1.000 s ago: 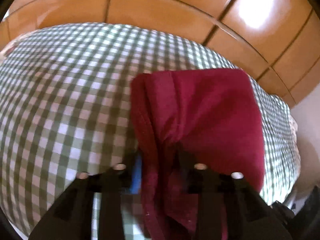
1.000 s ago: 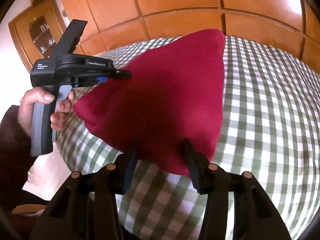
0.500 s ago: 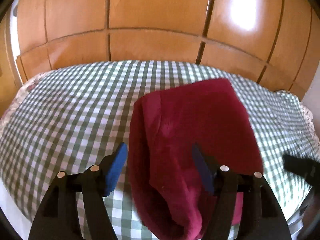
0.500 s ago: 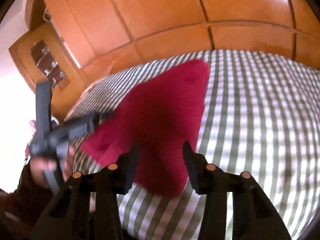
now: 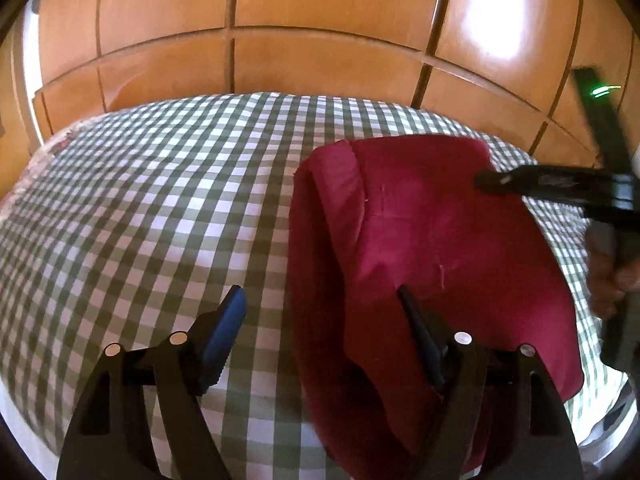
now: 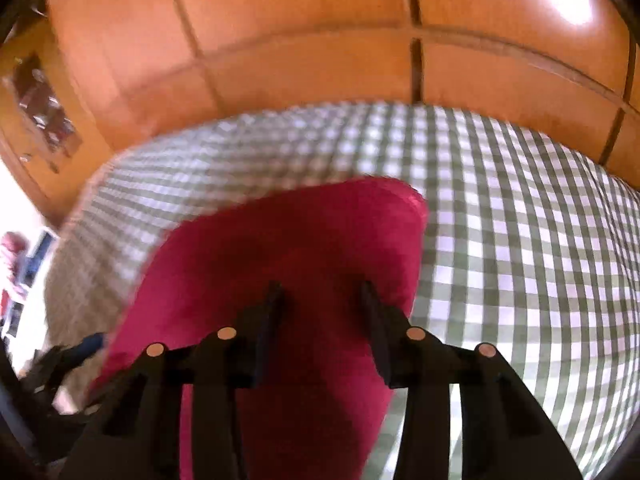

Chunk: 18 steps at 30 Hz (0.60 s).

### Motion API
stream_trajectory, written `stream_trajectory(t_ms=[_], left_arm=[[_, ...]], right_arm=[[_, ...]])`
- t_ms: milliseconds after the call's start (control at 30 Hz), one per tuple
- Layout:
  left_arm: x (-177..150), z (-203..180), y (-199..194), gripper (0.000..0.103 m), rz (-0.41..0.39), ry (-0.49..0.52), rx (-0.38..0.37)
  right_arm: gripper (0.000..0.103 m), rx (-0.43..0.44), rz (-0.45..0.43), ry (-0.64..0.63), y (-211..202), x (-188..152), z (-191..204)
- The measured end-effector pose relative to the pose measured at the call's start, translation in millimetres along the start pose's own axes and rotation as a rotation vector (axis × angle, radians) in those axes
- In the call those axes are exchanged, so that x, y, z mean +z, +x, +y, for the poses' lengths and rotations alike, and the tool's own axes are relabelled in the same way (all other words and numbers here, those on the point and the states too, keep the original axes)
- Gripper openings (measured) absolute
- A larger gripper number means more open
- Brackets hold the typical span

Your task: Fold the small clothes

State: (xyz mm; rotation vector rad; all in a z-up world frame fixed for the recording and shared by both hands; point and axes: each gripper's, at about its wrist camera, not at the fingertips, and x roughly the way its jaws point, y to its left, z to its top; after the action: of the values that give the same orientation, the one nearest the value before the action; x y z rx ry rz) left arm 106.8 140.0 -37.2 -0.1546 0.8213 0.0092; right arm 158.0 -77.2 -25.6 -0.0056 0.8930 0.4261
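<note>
Garment: a dark red garment [image 5: 432,248] lies folded on the green-and-white checked cloth [image 5: 160,208], toward the right side and near edge of the table in the left wrist view; a narrow fold runs along its left edge.
Garment, right wrist view: the same red garment [image 6: 288,248] fills the near centre of a blurred picture, its far corner rounded, checked cloth [image 6: 520,248] open to the right of it.
Left gripper: the left gripper [image 5: 320,304] hangs over the garment's left edge with its jaws opening wide; the left finger stands over bare cloth, the right finger over the red fabric, and neither presses on it.
Right gripper: the right gripper [image 6: 320,292] is over the garment, jaws partly apart; the fabric lies beneath the fingers and I cannot tell whether they touch it.
Right gripper, seen from the left: it [image 5: 486,180] reaches in from the right over the garment's far right corner, with a hand [image 5: 608,276] on its handle.
Background: orange wooden panels [image 5: 320,20] stand behind the table.
</note>
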Motion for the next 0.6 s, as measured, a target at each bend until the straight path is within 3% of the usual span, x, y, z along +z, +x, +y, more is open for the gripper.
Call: stream_trajectory(t_ms=[133,367,467,600], left_arm=[[-2.6,10.3,1.6,0.075,0.010,-0.044,-0.060],[-1.4,14.6,-15.5,0.077,0.013,-0.093,-0.133],[-3.6,17.4,-21.8,0.080,0.014,-0.118,-0.168],[-7.1,16.5,-20.9,0.080,0.017,-0.079,-0.128]], right_arm=[[0.043,0.021,-0.021,0.019,-2.7,-2.1,-2.5],[0.068,0.116,-0.097,0.092,-53.7,-27.3,-19.3],[0.072,0.160,-0.075,0.138,-55.5,-42.0,-32.3],[0.080,0.275,-0.005,0.184,-54.7,-69.9,-36.3]])
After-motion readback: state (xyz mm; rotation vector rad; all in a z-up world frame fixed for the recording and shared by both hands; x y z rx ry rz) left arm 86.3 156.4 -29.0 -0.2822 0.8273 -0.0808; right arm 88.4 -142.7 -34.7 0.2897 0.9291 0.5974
